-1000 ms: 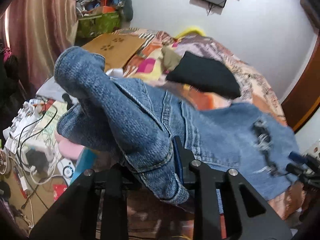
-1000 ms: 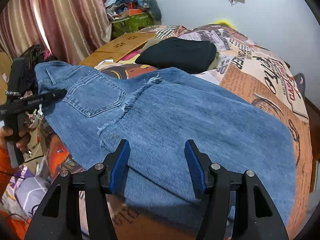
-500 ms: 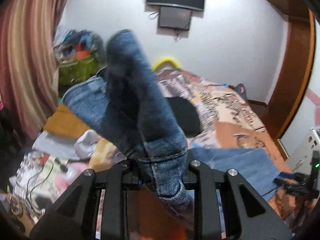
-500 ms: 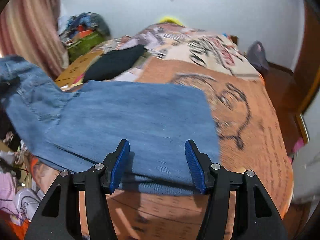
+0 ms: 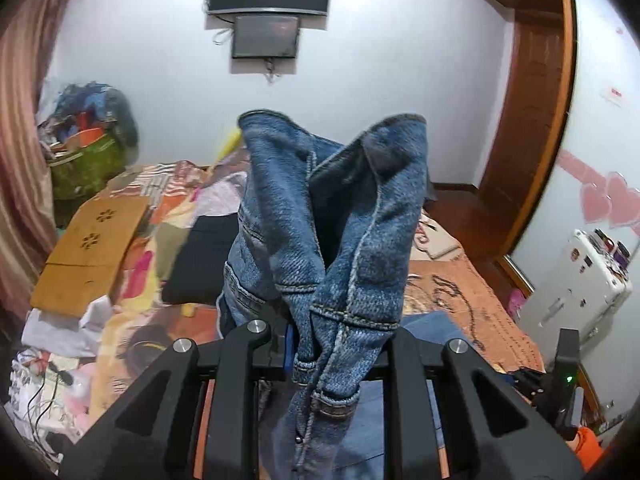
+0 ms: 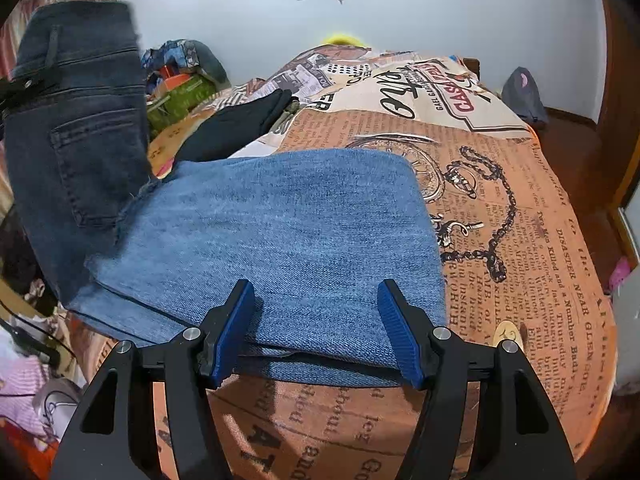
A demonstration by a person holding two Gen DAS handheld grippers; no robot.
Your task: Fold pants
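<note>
The blue jeans (image 6: 280, 232) lie with their legs folded flat on the bed. Their waist end (image 6: 80, 120) is lifted high at the left of the right wrist view. In the left wrist view that waistband (image 5: 340, 240) bunches up between the jaws of my left gripper (image 5: 332, 344), which pinch it and are still closing. My right gripper (image 6: 316, 332) hovers over the near edge of the folded legs, its blue pads (image 6: 236, 332) apart and widening, with the denim below them and not pressed.
The bed wears a newspaper-print orange cover (image 6: 540, 240). A folded black garment (image 6: 240, 128) lies behind the jeans. A cardboard sheet (image 5: 92, 252) and clutter (image 5: 48, 360) fill the left side. A white appliance (image 5: 576, 288) stands at the right, and screens (image 5: 268, 12) hang on the wall.
My left gripper has risen with the waistband and swung across, so the waist end now stands up. My right gripper slid to the folded legs' near edge and its jaws spread wider.
</note>
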